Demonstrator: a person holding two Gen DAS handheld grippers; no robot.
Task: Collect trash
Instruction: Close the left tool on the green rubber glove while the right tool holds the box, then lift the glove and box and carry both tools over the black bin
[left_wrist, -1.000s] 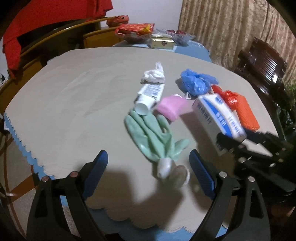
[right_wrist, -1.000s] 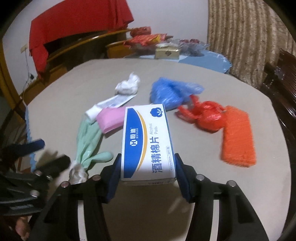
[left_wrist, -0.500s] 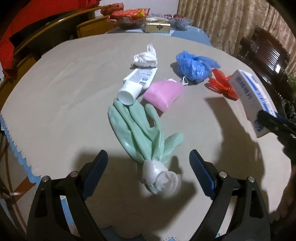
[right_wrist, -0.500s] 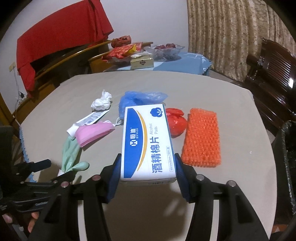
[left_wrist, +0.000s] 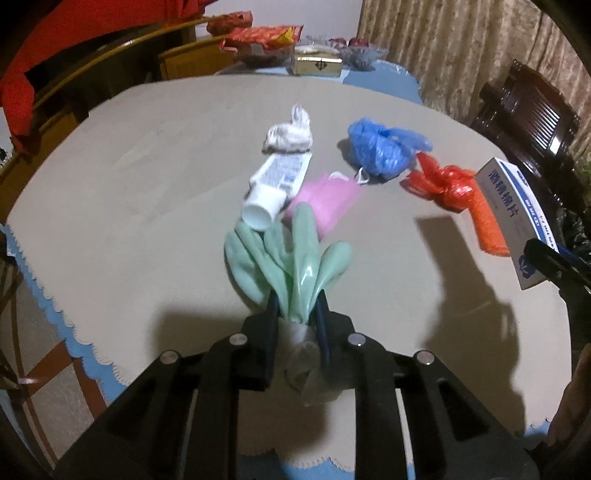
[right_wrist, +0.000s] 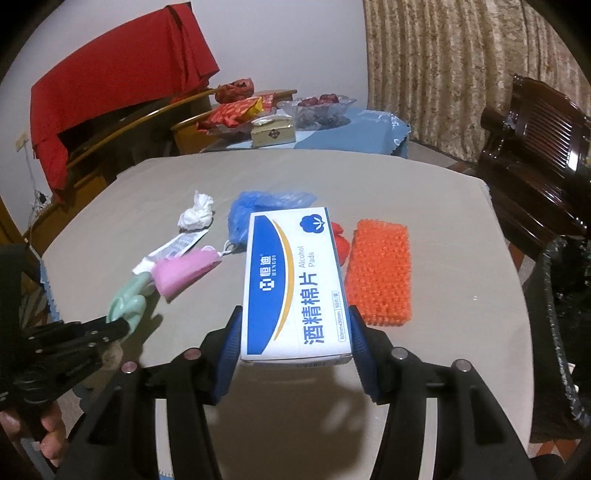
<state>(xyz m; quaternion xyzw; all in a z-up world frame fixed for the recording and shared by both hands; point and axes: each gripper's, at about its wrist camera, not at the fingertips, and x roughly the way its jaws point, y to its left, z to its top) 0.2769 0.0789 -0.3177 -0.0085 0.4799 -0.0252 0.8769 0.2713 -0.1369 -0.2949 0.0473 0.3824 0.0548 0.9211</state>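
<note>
Both grippers loaded above a beige-covered desk (left_wrist: 147, 184) strewn with trash.

The left gripper (left_wrist: 297, 317), whose fingers have just been closing, now pinches the pale green rubber glove (left_wrist: 291, 258) at its cuff near the desk's near edge; the glove's digits fan toward the centre. The right gripper (right_wrist: 293, 343) holds the blue-and-white cardboard box of alcohol pads (right_wrist: 293, 288) between its fingers, raised off the desk. Near the desk's centre lie a white squeezed tube (left_wrist: 277, 179), its cap just beside the glove's digits, a pink face mask (left_wrist: 328, 199) beside the tube, a crumpled white tissue (left_wrist: 290, 134), a crumpled blue plastic bag (left_wrist: 380, 149), a knotted red plastic bag (left_wrist: 439, 182) and an orange bristled rectangular pad (right_wrist: 380, 273) toward the right edge.
</note>
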